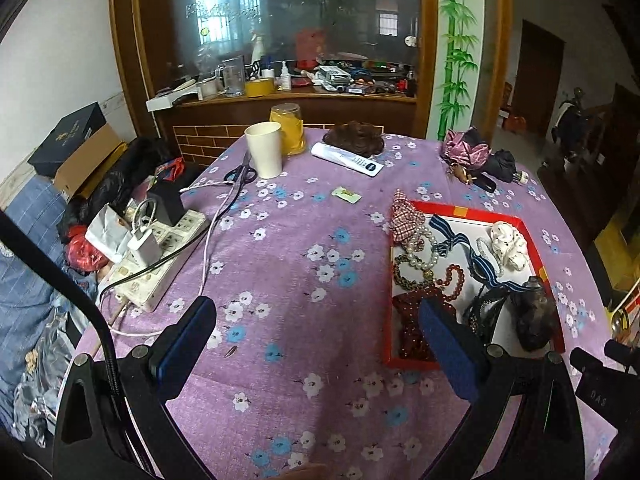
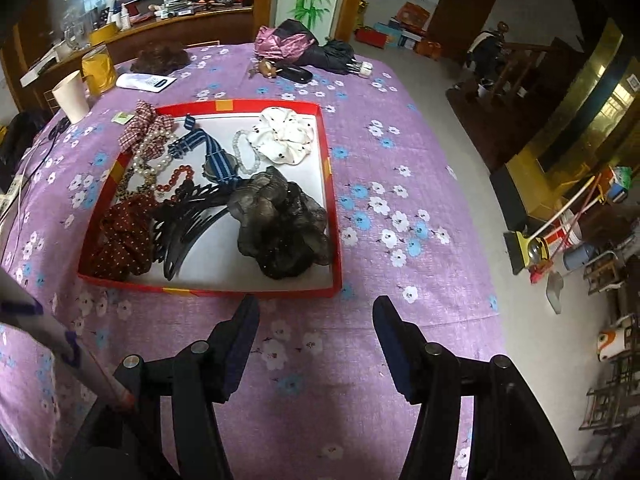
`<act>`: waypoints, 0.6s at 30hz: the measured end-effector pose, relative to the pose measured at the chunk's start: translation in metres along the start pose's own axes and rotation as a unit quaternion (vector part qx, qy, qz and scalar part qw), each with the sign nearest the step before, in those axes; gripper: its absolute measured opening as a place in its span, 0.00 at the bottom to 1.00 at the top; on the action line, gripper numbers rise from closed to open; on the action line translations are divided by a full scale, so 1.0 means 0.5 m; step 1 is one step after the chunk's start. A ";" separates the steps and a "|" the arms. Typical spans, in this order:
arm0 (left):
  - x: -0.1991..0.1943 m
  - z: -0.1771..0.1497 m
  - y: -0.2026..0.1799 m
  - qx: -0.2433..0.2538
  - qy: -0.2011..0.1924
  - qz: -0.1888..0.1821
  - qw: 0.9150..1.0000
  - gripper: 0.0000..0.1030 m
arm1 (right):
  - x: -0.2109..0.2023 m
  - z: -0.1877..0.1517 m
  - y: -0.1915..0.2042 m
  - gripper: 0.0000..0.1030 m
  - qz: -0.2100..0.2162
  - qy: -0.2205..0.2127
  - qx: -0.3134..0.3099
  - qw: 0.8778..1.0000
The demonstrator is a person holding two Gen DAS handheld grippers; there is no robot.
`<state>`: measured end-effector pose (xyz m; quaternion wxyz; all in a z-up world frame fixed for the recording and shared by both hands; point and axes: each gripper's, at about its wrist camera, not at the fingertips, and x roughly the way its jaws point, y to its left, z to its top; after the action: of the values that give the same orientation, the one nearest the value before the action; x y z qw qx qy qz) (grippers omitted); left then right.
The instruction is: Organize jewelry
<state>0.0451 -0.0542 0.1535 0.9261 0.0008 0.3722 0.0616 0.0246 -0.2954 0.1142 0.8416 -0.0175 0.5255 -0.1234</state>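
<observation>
Both tongs, left and right, spread, empty; red tray near table's right edge holds scrunchies, beads, combs.

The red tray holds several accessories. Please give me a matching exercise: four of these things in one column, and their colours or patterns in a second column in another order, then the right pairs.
All four lie inside the red tray.

Things:
1. scrunchie at the far right corner
2. bow at the far left corner
3. scrunchie at the near left corner
4. ribbon in the middle

Colours or patterns:
A. dark red with small white dots
B. blue and white stripes
C. white with dark spots
D. red and white check

Right pairs: 1-C, 2-D, 3-A, 4-B.
</observation>
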 end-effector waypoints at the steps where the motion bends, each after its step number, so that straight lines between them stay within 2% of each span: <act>1: 0.000 -0.002 -0.004 0.003 -0.001 0.000 1.000 0.98 | 0.000 0.001 0.000 0.62 -0.003 0.000 0.000 1.000; 9: -0.013 -0.019 -0.037 0.016 0.011 0.003 1.000 0.98 | -0.002 0.003 -0.010 0.62 -0.015 -0.004 -0.015 1.000; 18: -0.080 -0.053 -0.094 0.025 0.024 0.030 0.999 0.98 | -0.012 -0.012 -0.063 0.62 0.034 -0.019 -0.010 0.999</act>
<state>0.0037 -0.1068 0.1596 0.9145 0.0338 0.3951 0.0802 0.0107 -0.3242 0.1216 0.8551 -0.0104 0.5107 -0.0891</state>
